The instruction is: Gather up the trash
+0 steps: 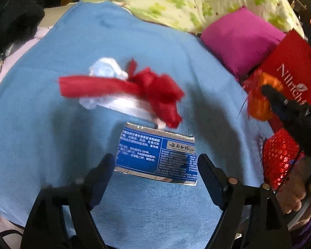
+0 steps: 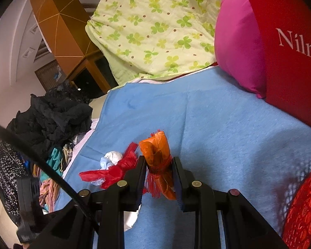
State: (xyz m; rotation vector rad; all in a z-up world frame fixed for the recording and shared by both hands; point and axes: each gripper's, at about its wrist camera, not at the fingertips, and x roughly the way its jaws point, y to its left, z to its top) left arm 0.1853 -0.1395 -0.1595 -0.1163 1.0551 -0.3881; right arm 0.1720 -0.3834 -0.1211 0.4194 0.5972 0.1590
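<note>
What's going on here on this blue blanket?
A person is picking up trash off a blue blanket with tongs in each hand. The right tongs are shut on an orange wrapper with red fringe. The left tongs are open over a blue box lying flat on the blanket, not gripping it. A red ribbon and crumpled tissue lie beyond the box. A red bag stands at the right, beside a pink pillow.

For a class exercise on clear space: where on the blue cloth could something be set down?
The blue cloth lies bare between the crumpled red ribbon and the magenta cushion, below the clover-print quilt. It is crowded around the ribbon, white tissue wad and blue printed box.
</note>
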